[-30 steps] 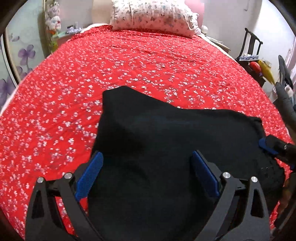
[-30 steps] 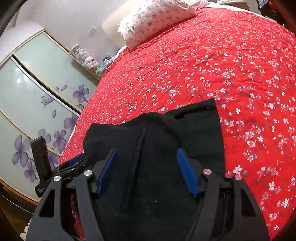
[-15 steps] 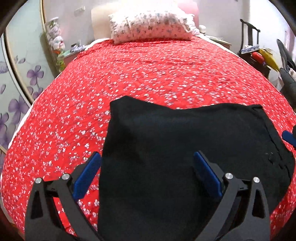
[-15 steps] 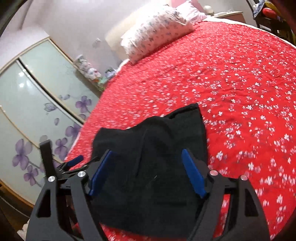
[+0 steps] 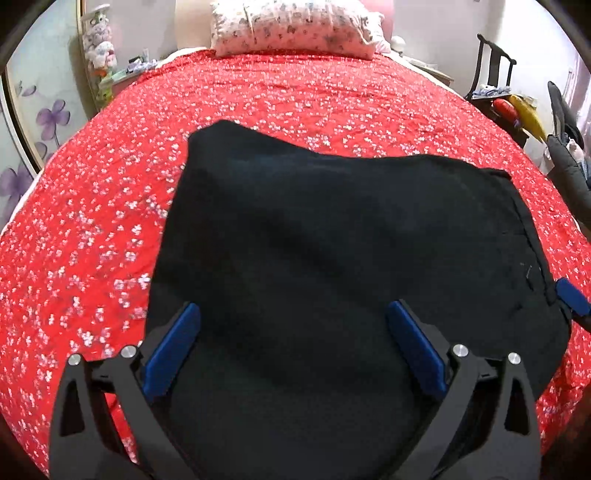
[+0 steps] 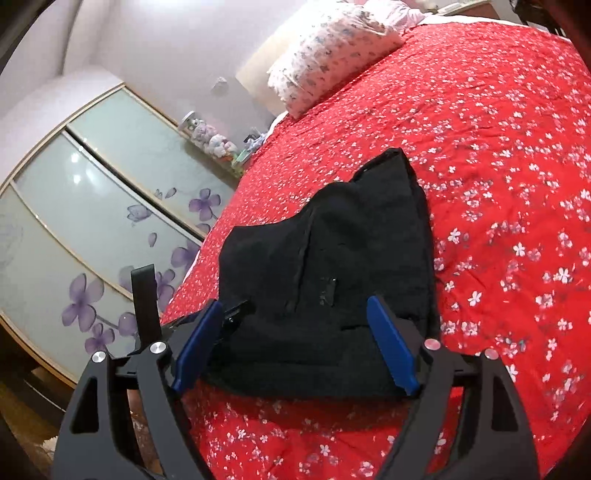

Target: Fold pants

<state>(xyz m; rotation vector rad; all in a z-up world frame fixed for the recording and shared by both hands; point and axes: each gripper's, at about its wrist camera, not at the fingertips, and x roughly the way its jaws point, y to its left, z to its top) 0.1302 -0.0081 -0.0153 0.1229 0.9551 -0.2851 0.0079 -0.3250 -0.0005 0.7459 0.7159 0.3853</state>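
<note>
My left gripper (image 5: 291, 347) has its jaws spread wide apart, nothing between them; matte black arms, round silver bolts, flat blue pads (image 5: 171, 352) w/ a smooth plastic look. It hovers over the near part of the pants (image 5: 332, 258), can't tell if it touches the cloth. My right gripper (image 6: 295, 341) is likewise wide apart, gripping nothing, same black frame + blue pads (image 6: 393, 349), above the near edge of the pants (image 6: 332, 280).

Pants: black, soft, dull fabric, folded into a thick, roughly rectangular bundle lying flat on the bedspread (image 5: 92, 221) at the near end of the bed. In the right view I see a seam running lengthwise and a small tag or button spot, too dark to tell which; far corner rises to a point.

Bedspread (image 6: 498, 166) is red w/ small white flowers, slightly wrinkled. In the left view a blue tip of the right gripper (image 5: 572, 301) shows at the pants' right edge; in the right view part of the left gripper (image 6: 147, 306) pokes in beside the left pad.

Further out: floral pillow (image 5: 291, 29) at the head of the bed, wardrobe doors (image 6: 92, 221) of frosted glass w/ purple flowers, plush toys (image 6: 214, 142) on a bedside shelf, dark chair (image 5: 493, 70) on the right w/ clutter near it, items too small to name
</note>
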